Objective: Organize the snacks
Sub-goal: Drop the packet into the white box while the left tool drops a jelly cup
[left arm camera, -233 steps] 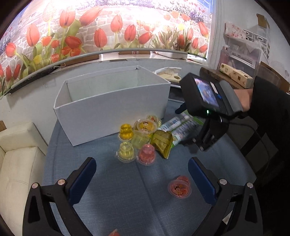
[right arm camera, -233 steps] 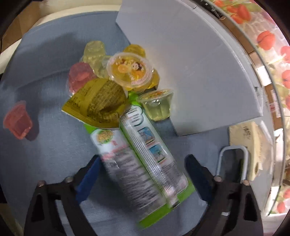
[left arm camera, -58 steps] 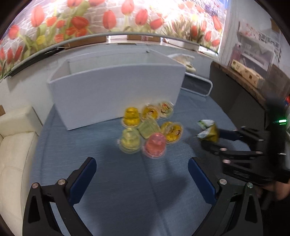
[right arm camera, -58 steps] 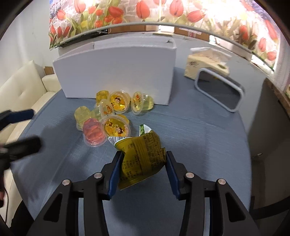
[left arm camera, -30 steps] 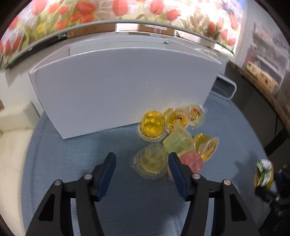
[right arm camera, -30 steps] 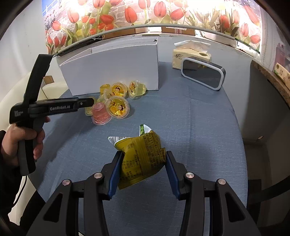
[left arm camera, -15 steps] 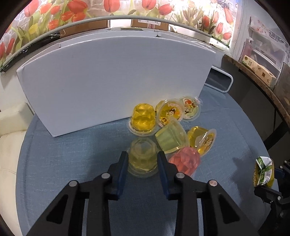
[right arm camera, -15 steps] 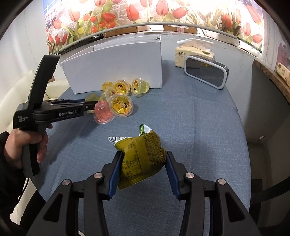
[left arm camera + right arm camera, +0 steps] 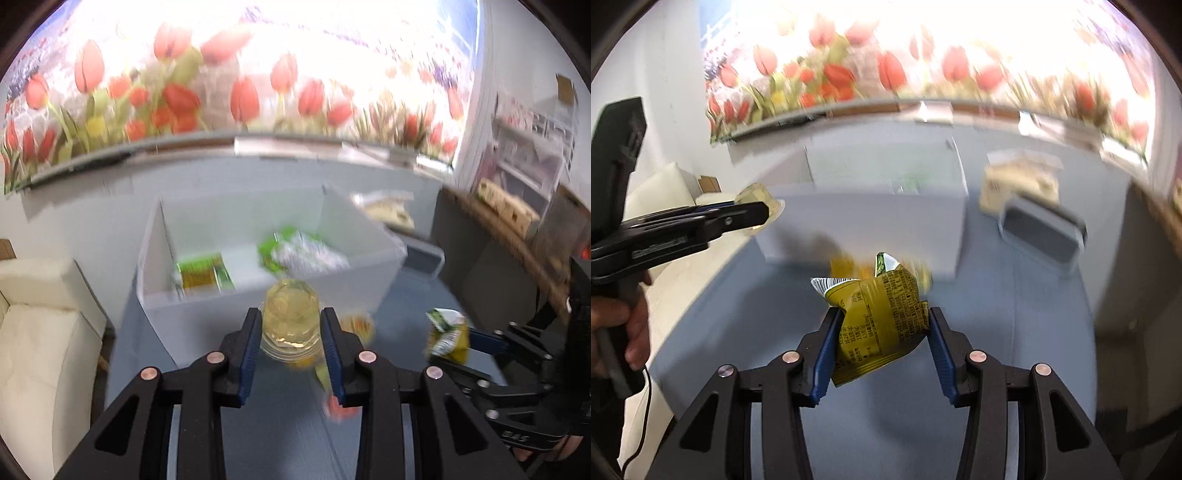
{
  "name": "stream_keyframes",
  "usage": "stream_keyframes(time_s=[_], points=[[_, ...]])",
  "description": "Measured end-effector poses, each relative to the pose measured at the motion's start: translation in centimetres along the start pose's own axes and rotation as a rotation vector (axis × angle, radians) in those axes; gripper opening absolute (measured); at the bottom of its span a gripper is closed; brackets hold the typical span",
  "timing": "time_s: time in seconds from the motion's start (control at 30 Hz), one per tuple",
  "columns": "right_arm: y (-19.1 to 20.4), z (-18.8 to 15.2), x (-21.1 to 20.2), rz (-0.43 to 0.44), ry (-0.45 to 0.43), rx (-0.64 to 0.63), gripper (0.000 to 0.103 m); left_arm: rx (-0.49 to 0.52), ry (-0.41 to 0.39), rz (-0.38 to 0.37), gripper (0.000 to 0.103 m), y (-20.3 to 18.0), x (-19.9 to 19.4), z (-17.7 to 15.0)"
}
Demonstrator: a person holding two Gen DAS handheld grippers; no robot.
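The left tool (image 9: 290, 334) is clamped on a pale yellow jelly cup (image 9: 290, 317), its blue pads pressed against both sides of the cup; the cup is held clear above the blue counter (image 9: 280, 428), in front of the near wall of the white box (image 9: 192, 314); the box stands toward the far edge of the counter, open at the top; inside it lie a green and yellow packet (image 9: 201, 275) near its left end and a green and silver bag (image 9: 303, 253) toward its right end; below the left tool, a few more jelly cups (image 9: 354, 325) sit on the counter just in front of the box, blurred, one of them red (image 9: 338, 408). The right tool (image 9: 882, 345) is closed on a crumpled yellow snack packet (image 9: 877, 321), gripped from both sides and lifted off the counter, nearer the counter's right side than the box; the left wrist view shows the same packet (image 9: 447, 338) at the tips of the right tool. Beyond the box's right end, near the far right edge of the counter, stand a tissue box (image 9: 1019, 184) and a grey-rimmed mirror (image 9: 1043, 234), just beside each other; a hand (image 9: 617, 332) grips the handle of the left tool; a cream sofa (image 9: 40, 332) is past the counter's left edge.
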State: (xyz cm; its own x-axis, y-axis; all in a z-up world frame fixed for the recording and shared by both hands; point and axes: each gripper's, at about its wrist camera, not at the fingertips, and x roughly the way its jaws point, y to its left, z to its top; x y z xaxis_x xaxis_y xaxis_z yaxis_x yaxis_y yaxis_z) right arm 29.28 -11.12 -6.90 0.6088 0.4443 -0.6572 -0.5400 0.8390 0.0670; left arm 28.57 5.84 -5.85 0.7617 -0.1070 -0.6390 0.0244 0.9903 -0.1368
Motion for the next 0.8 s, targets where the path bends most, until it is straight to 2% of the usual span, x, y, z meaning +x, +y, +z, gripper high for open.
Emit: stream_keyframes(time_s=[0.13, 0.23, 0.4, 0.5, 0.57, 0.6, 0.63, 0.67, 0.73, 0.8], points=[[0.1, 5.8, 2.4, 0.009, -0.034, -0.004, 0.051, -0.004, -0.034, 0.019, 0.036, 1.8, 0.5, 4.3], [0.3, 9.0, 4.9, -0.005, -0.036, -0.021, 0.051, -0.002, -0.024, 0.033, 0.036, 3.3, 1.6, 6.2], [-1.1, 11.6, 10.2, -0.032, 0.051, -0.013, 0.051, -0.008, 0.033, 0.055, 0.036, 5.4, 5.5, 7.3], [-1.5, 11.9, 11.5, -0.046, 0.062, -0.026, 0.053, 0.016, 0.058, 0.060, 0.037, 5.5, 7.2, 6.9], [-1.9, 11.8, 11.9, -0.048, 0.066, -0.023, 0.066, 0.024, 0.051, 0.078, 0.050, 5.9, 7.6, 6.6], [-2.3, 11.6, 11.7, -0.067, 0.045, -0.012, 0.087, 0.022, 0.045, 0.086, 0.071, 6.0, 7.6, 6.4], [-2.5, 11.4, 11.5, -0.080, 0.029, -0.006, 0.099, 0.013, 0.035, 0.091, 0.097, 6.3, 7.4, 6.3], [-2.7, 11.4, 11.5, -0.088, 0.020, 0.000, 0.101, 0.003, 0.026, 0.090, 0.103, 6.5, 7.2, 6.2], [-3.2, 11.2, 11.7, -0.082, 0.035, 0.023, 0.102, -0.018, 0.012, 0.056, 0.103, 7.1, 6.6, 6.1], [-3.4, 11.0, 11.8, -0.083, 0.043, 0.031, 0.103, -0.031, 0.019, 0.062, 0.103, 7.4, 6.4, 6.0]])
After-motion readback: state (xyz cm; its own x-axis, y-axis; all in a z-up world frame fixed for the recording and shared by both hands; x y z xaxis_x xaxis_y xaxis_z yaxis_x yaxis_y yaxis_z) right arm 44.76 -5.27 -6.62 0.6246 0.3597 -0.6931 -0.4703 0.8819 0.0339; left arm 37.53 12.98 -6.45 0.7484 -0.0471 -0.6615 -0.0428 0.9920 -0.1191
